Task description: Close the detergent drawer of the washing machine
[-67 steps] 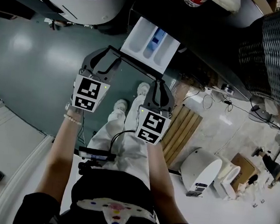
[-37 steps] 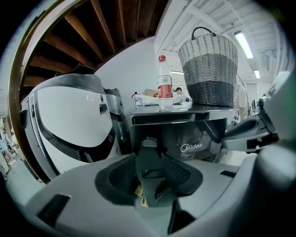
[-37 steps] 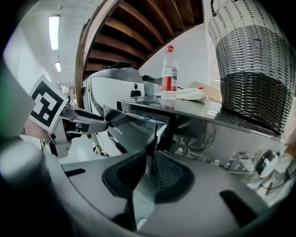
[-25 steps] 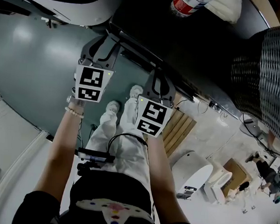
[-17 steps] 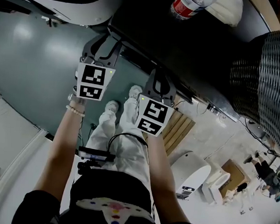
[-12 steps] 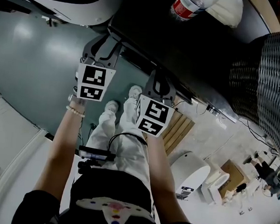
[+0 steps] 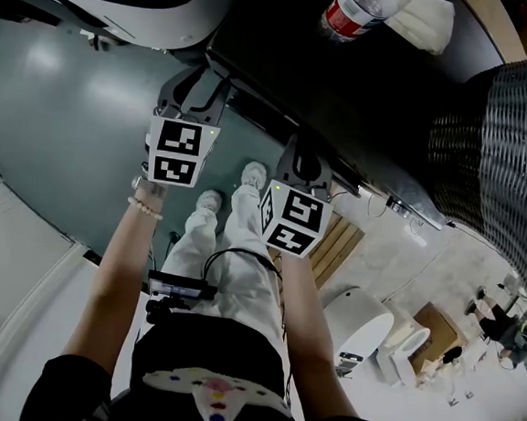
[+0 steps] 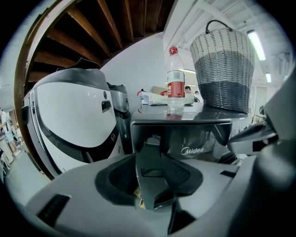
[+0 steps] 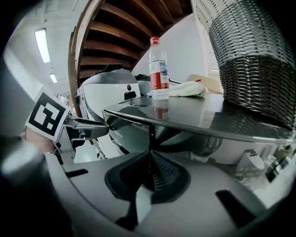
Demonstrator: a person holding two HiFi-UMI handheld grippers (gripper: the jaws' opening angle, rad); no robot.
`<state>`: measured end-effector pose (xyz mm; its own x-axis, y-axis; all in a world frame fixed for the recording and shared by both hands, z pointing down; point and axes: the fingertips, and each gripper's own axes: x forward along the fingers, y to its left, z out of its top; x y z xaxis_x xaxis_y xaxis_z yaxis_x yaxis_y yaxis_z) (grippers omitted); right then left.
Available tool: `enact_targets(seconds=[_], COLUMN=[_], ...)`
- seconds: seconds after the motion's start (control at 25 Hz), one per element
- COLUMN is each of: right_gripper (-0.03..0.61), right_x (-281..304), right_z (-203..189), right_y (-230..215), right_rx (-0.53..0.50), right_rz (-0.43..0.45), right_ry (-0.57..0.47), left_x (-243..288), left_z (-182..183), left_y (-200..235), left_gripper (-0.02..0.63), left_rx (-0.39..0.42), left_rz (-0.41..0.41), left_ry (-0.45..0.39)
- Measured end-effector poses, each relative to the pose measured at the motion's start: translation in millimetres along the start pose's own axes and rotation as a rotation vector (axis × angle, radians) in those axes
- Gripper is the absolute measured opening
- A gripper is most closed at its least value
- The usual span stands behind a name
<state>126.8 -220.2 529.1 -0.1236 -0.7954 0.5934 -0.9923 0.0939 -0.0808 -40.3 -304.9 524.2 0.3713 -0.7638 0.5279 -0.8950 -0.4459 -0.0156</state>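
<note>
The dark washing machine (image 7: 366, 86) fills the upper middle of the head view. Its detergent drawer front (image 8: 185, 134) sits flush with the glossy panel, and no white tray shows. My left gripper (image 7: 201, 80) points at the machine's left front corner, its jaws apart and empty (image 8: 159, 162). My right gripper (image 7: 304, 149) hangs just below the machine's front edge. Its jaws have just been closing and now meet in a thin line (image 9: 150, 157) with nothing between them.
On the machine's top (image 9: 208, 115) stand a water bottle (image 7: 355, 7) with a red label, a white cloth (image 7: 427, 13) and a wicker basket (image 7: 499, 134). A white and grey appliance (image 8: 69, 125) stands to the left. Teal floor (image 7: 52, 113) and a wooden slat board (image 7: 338, 248) lie below.
The white drawer tray that stuck out of the machine earlier is gone from sight. Over the last second both grippers stay put; the right marker cube has tilted slightly.
</note>
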Motion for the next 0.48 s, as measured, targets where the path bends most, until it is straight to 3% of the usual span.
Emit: enact_targets(seconds=[0.16,0.48], right_gripper=[0.005,0.005], right_x=[-10,-39], right_z=[11,51], right_y=[2,-3], right_rx=[-0.013,-0.045], right_rz=[0.032,0.064], right_ry=[-0.024,-0.106], left_x=[-13,-60], left_z=[-5,32], left_y=[-4,-22], left_gripper=[0.168,0.014], left_rx=[-0.083,-0.054], left_rz=[-0.006,-0.052], left_ry=[-0.008,-0.099])
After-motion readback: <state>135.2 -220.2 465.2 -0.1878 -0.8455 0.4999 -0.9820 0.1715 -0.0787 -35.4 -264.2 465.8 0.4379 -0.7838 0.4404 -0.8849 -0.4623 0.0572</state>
